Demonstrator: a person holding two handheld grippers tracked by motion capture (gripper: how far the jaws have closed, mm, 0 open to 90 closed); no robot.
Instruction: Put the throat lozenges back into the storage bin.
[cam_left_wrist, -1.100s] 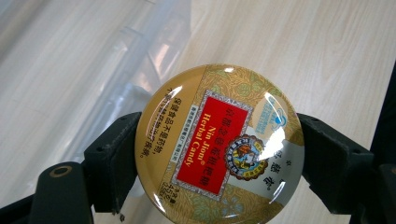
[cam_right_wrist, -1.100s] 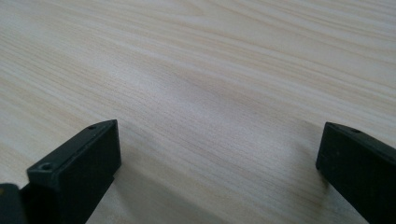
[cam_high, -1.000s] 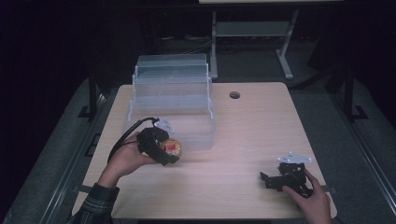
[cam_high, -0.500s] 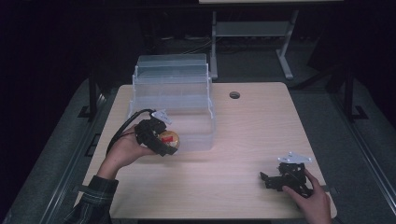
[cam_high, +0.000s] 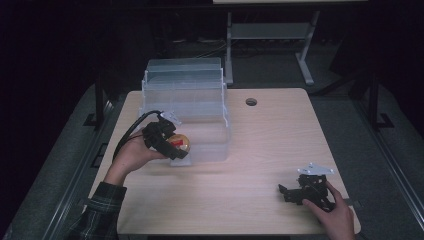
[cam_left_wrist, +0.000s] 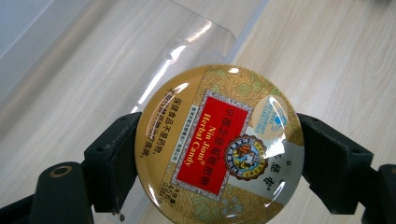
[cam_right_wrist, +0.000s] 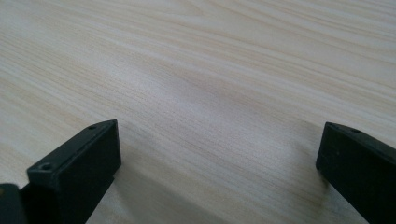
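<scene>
Herbal candy tin (cam_left_wrist: 218, 144) is clamped edgewise between the left gripper's (cam_high: 165, 140) jaws and has risen off the table (cam_high: 260, 150) since a second ago, now hanging at the front lip of the clear tiered organiser (cam_high: 185, 110). That looks like a drop into the lowest tray coming. Right gripper (cam_high: 306, 189) hasn't budged: parked on the tabletop, jaws spread wide, holding nothing.

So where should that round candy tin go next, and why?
Probably a little farther forward over the clear plastic box, then down. The left tongs grip the tin by its edges at the box's near rim; the right tongs rest open on the table.
</scene>
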